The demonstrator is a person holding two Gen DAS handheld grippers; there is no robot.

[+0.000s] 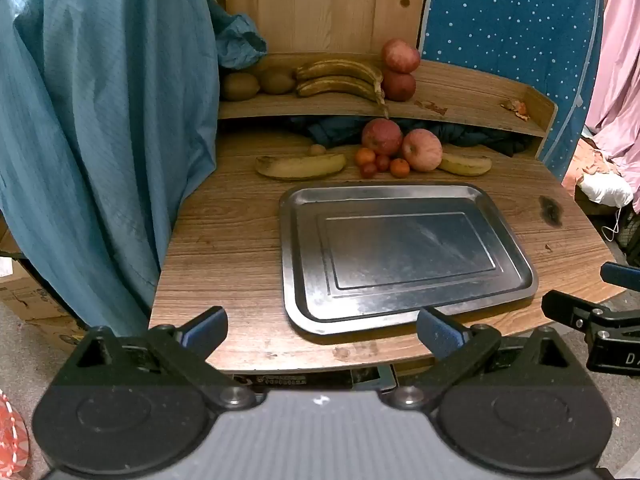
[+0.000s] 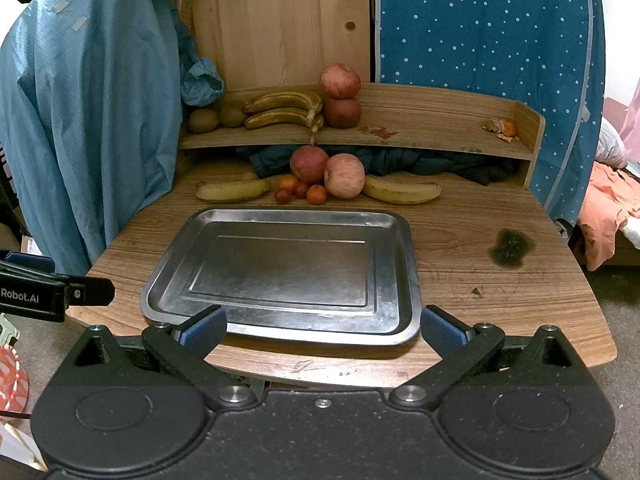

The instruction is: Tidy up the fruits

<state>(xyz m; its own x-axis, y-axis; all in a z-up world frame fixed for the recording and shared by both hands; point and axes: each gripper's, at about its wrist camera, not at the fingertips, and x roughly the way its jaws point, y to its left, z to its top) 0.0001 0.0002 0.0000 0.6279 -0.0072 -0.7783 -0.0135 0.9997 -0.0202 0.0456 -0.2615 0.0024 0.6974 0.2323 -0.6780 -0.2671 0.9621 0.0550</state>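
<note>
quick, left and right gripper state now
left hand-held gripper: open, holding nothing
right hand-held gripper: open, holding nothing

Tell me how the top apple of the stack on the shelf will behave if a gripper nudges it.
The top apple sits balanced on the lower apple, so a nudge would probably roll it off. Its round, smooth skin may slip between fingers. The shelf looks to have no front lip, so it could drop to the table.
</note>
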